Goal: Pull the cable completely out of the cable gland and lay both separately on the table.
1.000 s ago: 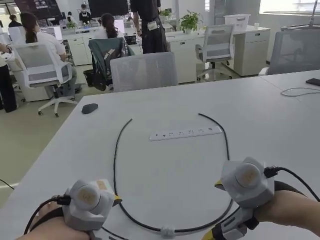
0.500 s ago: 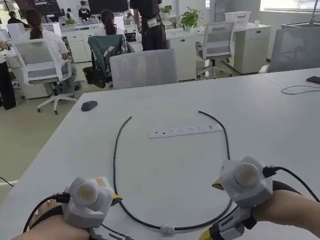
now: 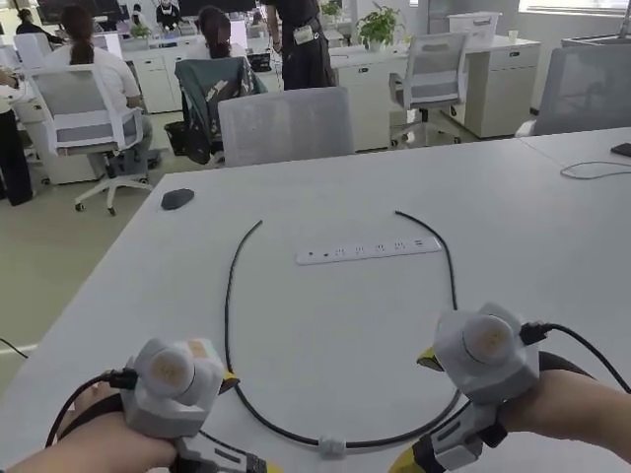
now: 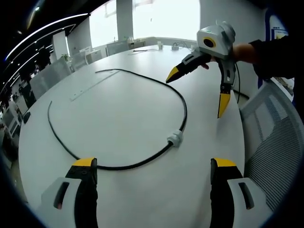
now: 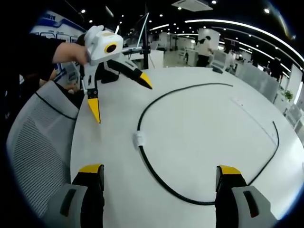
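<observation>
A white cable gland (image 3: 331, 446) sits threaded on a black cable (image 3: 228, 315) on the white table (image 3: 513, 227). It lies well to the person's side of the power strip (image 3: 370, 250), at the bottom of a wide U. Both cable ends lie loose just past the strip's far side, one beyond each of its ends.

The step in hand looks like the first approach. It would likely go best with one gripper pinching the gland body squarely and the other taking the cable just beside it. The pull should run straight along the gland's bore, since a sideways tug would probably drag the whole loop across the table. The long run of cable will need several regrips before an end slips free.

The left gripper (image 4: 154, 162) and the right gripper (image 5: 159, 168) hover on the person's side of the strip, jaws spread wide and empty. The gland lies between them on the table, a little ahead of each pair of tips and touched by neither. A dark computer mouse (image 3: 177, 198) rests far off to the strip's left, near the table edge and clear of the work.
</observation>
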